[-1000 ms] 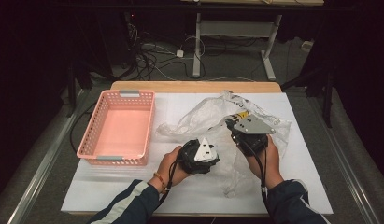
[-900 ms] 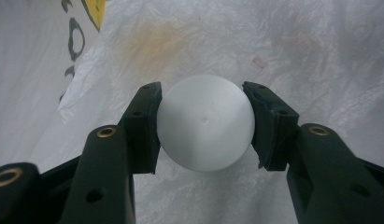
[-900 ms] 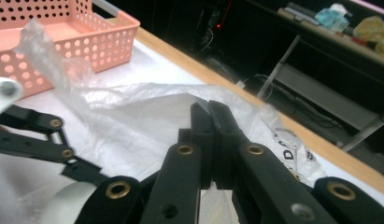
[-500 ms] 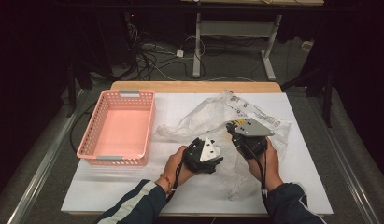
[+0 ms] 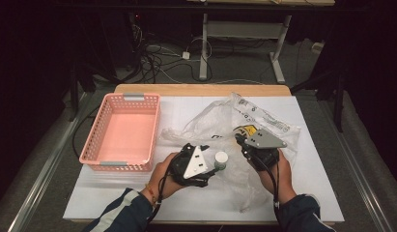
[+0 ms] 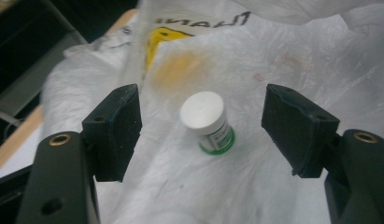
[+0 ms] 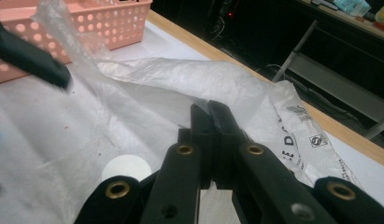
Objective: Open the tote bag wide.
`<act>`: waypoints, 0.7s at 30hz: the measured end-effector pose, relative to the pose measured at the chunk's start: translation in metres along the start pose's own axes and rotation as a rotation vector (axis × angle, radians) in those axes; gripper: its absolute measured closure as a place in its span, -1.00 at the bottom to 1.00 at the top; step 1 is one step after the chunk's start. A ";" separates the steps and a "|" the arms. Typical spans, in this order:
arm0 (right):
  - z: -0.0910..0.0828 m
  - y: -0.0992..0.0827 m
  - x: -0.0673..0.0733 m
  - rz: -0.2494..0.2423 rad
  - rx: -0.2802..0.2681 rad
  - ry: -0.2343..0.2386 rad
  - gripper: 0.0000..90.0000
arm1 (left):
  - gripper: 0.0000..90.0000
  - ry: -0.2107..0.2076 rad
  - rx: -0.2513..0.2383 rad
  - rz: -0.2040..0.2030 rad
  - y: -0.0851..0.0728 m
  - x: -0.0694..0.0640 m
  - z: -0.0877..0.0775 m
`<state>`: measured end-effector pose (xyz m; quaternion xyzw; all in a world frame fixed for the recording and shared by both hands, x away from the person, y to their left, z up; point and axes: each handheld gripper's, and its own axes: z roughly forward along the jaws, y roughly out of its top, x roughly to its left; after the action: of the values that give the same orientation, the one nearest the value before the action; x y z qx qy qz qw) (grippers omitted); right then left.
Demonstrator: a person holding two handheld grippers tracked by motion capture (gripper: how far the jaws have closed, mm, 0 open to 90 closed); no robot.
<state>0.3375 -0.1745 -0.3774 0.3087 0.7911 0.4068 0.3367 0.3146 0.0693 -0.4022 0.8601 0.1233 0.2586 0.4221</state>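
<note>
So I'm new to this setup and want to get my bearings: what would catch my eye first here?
Probably the crumpled clear plastic bag spread over the middle of the white table, with the right gripper pinched shut on a fold of it. Next, the small white-capped jar standing on the plastic between the open left gripper jaws, untouched. The pink basket sits at the table's left.

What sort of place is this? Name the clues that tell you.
Probably a lab or workshop recording bench: a white-covered table in a dark room, loose cables on the floor behind, and a second metal-legged desk beyond.
</note>
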 end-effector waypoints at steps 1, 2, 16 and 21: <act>-0.001 0.000 0.001 0.003 0.000 -0.001 1.00 | -0.40 0.024 0.002 -0.002 -0.003 0.003 -0.006; -0.004 -0.002 0.002 -0.004 0.002 -0.001 1.00 | -0.44 0.048 0.009 -0.010 -0.006 0.007 -0.011; -0.022 -0.009 -0.013 0.021 0.000 -0.019 1.00 | -0.56 0.166 0.145 -0.147 -0.043 0.047 -0.020; -0.021 -0.013 -0.012 0.004 0.029 0.017 1.00 | -0.56 0.214 0.095 -0.152 -0.035 0.048 -0.031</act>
<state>0.3253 -0.1984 -0.3755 0.3117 0.7992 0.3984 0.3248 0.3380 0.1320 -0.3977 0.8349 0.2444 0.3098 0.3838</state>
